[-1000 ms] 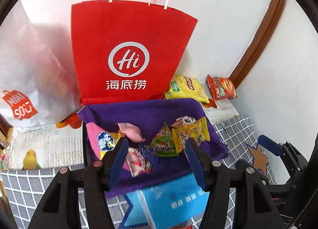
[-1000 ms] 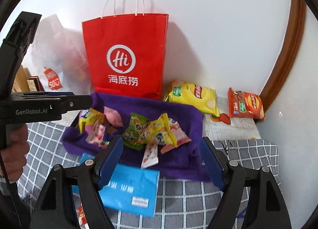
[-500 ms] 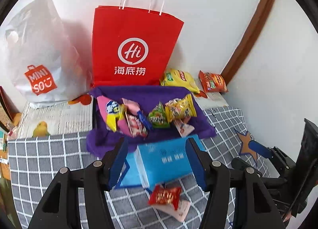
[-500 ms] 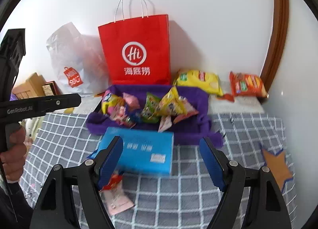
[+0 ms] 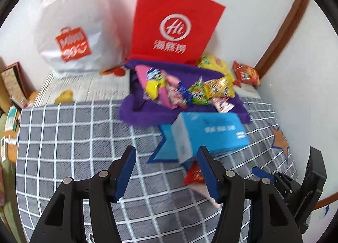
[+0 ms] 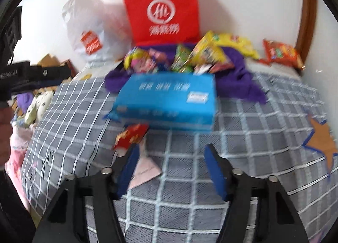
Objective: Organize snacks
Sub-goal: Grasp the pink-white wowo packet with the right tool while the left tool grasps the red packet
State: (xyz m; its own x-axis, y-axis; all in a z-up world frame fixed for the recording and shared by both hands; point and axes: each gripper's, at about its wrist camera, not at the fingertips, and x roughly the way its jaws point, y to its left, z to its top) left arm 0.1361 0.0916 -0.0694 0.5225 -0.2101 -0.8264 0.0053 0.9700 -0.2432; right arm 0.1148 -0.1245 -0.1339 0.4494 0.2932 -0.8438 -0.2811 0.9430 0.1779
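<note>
The left gripper (image 5: 166, 171) hangs over the grey checked cloth (image 5: 69, 141) with its blue-padded jaws partly apart and nothing between them; only bare cloth shows in the gap. Just past its right finger lies a small red snack packet (image 5: 193, 174) on top of a pale pink wrapper (image 5: 206, 193), partly hidden behind that finger. The right gripper (image 6: 171, 167) is angled down at the same spot from the other side; its jaws have just been closing, yet they stand apart with only cloth between them, gripping nothing. Its left finger sits just beside the red snack packet (image 6: 132, 135) and overlaps the pink wrapper (image 6: 145, 169). Right behind the red packet rests a blue box (image 6: 166, 99) with white lettering, too blurred to read. Behind the box a purple cloth (image 5: 137, 114) is heaped with a pile of small snack packets (image 5: 186, 91) in yellow, green and pink. Against the white wall stand a red paper bag (image 5: 173, 23) with a white "Hi" logo and, to its left, a white plastic shopping bag (image 5: 71, 27) with an orange mark. A yellow chip bag (image 6: 238, 45) and an orange-red snack bag (image 6: 281, 53) lie near the wall to the right of the pile. In the right wrist view a person's hand (image 6: 5, 135) shows at the left edge.
</note>
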